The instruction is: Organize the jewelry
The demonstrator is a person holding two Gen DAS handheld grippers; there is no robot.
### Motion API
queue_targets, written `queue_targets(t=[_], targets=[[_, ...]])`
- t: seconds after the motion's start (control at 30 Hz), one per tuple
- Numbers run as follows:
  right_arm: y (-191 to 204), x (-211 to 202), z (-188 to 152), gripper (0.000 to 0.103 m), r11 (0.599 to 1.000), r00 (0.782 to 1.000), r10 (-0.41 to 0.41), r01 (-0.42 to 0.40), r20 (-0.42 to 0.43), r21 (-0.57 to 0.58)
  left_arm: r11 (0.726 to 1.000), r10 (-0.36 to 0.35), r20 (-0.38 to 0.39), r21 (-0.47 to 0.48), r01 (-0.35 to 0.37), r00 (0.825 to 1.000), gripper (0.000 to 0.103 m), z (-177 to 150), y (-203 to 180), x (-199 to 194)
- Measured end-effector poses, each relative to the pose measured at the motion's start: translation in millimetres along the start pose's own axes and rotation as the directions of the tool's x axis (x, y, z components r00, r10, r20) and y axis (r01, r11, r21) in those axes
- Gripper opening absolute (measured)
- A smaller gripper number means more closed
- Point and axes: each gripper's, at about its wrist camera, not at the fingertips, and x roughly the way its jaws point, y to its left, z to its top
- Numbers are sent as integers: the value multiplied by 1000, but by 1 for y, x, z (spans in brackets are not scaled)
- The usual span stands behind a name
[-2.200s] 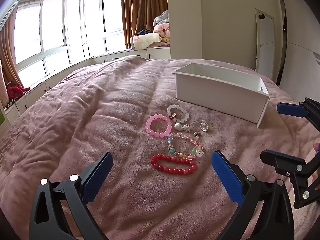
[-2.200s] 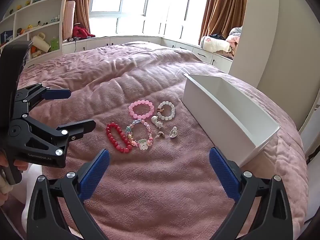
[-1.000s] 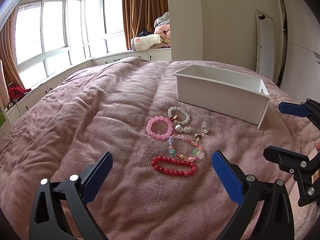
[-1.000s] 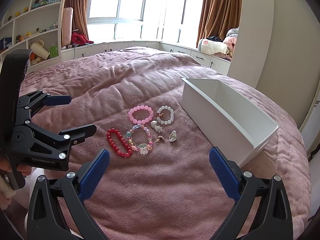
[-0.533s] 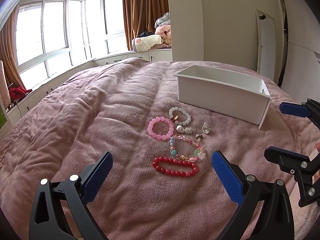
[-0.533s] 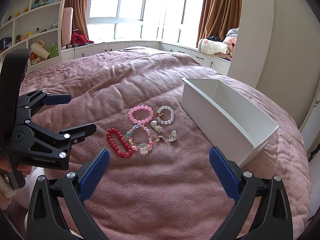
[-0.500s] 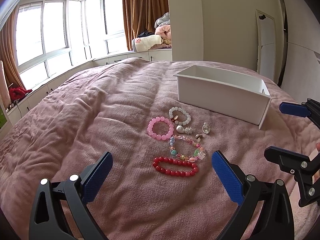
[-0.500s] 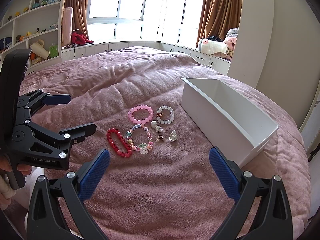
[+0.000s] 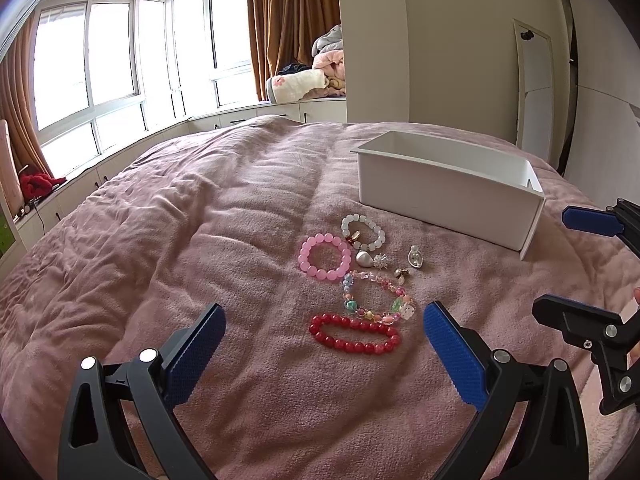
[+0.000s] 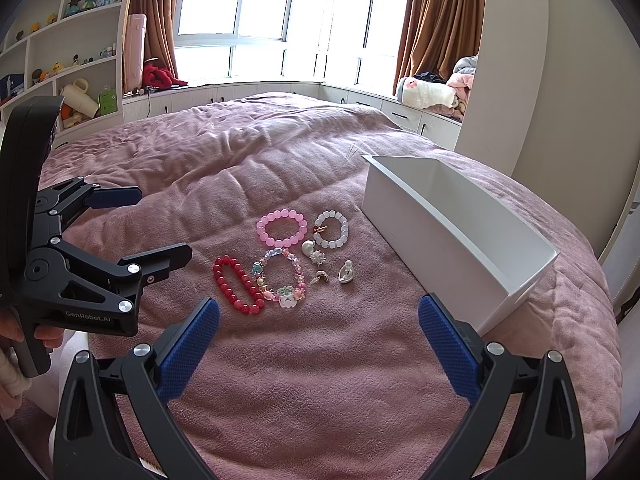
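Both grippers hover over the bed, nothing held. Left gripper: jaws released, wide apart, blue pads facing the jewelry cluster. Right gripper: jaws also released, spread wide, nothing between them. Each gripper shows at the edge of the other's view.

Jewelry sits loose on the pink blanket, just in front of the white box, none inside as far as the interior shows. Layout from the left wrist view:
- red bracelet nearest the left gripper
- multicolor bracelet just behind it, touching or nearly touching
- pink bracelet behind and to the left
- white bracelet closest to the box, a small gold-red charm on its inner edge
- small pieces between bracelets and box: pearl-like bead, spiky silver piece, small gold piece, silver pendant

Box is upright, open top, long side facing the jewelry. Too small to tell what the small pieces are exactly.
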Motion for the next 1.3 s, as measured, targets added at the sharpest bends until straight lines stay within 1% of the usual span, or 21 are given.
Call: queue_targets(t=[1.3], targets=[[2, -1, 0, 98, 1000, 1000, 5, -5, 4, 2, 1000, -4, -13, 11, 4, 1000, 100, -4, -1, 2]])
